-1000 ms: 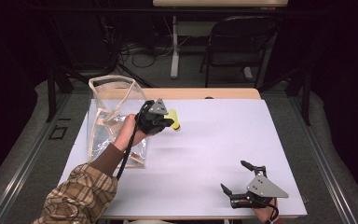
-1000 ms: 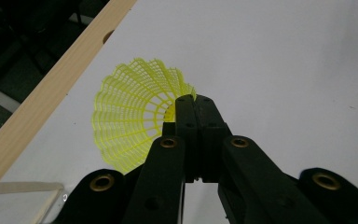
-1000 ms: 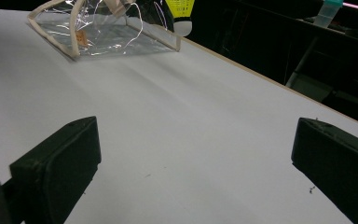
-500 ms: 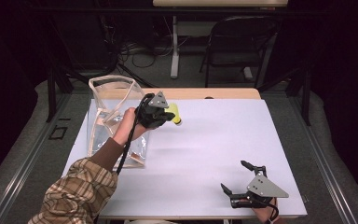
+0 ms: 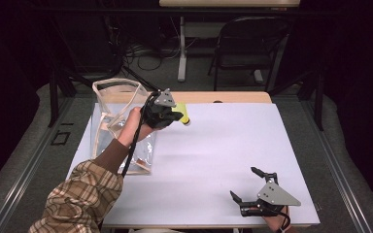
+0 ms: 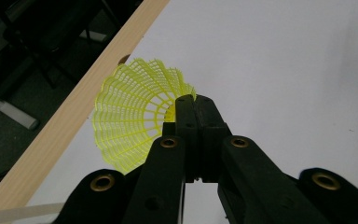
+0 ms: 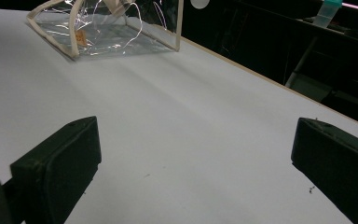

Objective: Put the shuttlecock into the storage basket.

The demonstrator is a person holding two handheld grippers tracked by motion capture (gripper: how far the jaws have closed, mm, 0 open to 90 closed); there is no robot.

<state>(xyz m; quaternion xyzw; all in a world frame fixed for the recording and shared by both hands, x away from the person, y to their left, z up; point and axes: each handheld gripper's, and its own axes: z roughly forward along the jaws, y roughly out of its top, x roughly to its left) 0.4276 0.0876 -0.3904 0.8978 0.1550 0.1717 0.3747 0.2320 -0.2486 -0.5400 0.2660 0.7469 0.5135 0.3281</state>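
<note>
Beside the clear bag [image 5: 119,126] at the far left of the counter [image 5: 223,160], you are holding your left tool [image 6: 196,105] clamped tight on the yellow shuttlecock [image 6: 130,116], pinching its mesh skirt just above the white surface. Near the front right corner, you are resting your right tool [image 5: 246,184] with its jaws spread wide and gripping nothing.
</note>
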